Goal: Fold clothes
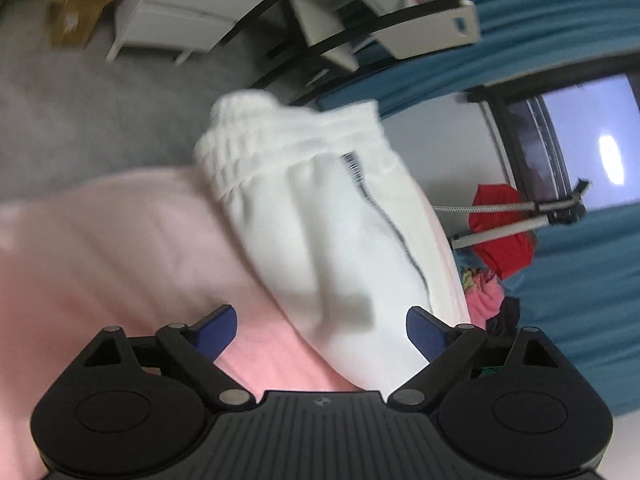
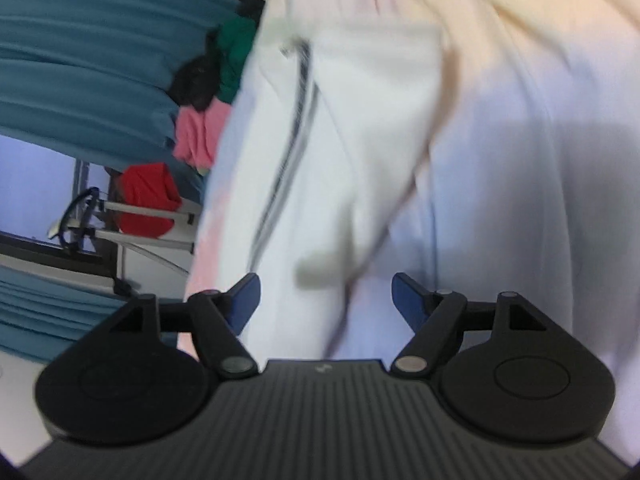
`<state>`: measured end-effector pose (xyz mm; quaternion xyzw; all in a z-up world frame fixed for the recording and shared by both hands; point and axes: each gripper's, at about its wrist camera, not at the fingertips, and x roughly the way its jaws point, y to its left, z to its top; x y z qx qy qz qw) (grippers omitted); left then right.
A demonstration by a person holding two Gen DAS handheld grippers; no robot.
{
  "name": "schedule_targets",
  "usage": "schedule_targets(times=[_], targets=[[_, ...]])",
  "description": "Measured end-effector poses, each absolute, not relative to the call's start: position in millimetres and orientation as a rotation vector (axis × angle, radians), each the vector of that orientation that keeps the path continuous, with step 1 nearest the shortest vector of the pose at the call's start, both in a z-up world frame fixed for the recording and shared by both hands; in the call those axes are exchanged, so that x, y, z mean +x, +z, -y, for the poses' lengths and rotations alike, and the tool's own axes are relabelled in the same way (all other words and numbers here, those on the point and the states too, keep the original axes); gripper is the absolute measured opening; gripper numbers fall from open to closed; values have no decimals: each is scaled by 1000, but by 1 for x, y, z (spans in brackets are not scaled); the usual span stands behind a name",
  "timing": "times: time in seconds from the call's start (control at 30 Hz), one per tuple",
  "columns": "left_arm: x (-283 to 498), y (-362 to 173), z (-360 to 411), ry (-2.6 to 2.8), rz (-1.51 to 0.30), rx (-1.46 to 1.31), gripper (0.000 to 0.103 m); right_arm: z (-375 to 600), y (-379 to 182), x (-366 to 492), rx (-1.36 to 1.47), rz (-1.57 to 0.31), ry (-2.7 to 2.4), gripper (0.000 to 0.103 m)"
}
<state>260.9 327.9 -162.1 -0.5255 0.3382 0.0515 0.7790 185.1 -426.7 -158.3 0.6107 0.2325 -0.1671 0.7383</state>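
Observation:
White shorts with an elastic waistband and a dark side stripe lie folded on a pink sheet. My left gripper is open, its blue pads either side of the shorts' near end, holding nothing. In the right wrist view the same white shorts lie on the pale sheet with the dark stripe running away from me. My right gripper is open just above the near end of the shorts, empty. Both views are blurred.
A pile of clothes, red, pink, green and black, lies past the sheet's edge by teal curtains. A tripod stand and a window are there. White drawers and a cardboard box stand on grey floor.

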Motion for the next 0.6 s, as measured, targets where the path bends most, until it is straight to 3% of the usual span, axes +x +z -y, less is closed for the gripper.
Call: schedule_targets(times=[0.1, 0.17, 0.2, 0.3, 0.37, 0.43, 0.6], targets=[[274, -167, -331, 130, -672, -1124, 90, 428, -169, 199, 1300, -468, -363, 75], [286, -169, -331, 161, -639, -1119, 71, 431, -171, 210, 1239, -425, -403, 73], [292, -170, -332, 176, -623, -1116, 67, 435, -172, 214, 1216, -402, -423, 71], [304, -171, -332, 220, -586, -1103, 52, 452, -179, 225, 1197, -345, -463, 60], [310, -171, -331, 248, -564, -1092, 34, 468, -186, 229, 1223, -327, -474, 37], [313, -165, -330, 263, -549, -1082, 26, 484, -192, 233, 1237, -321, -477, 25], [317, -127, -321, 244, -539, -1018, 18, 490, -171, 224, 1232, -273, -460, 17]])
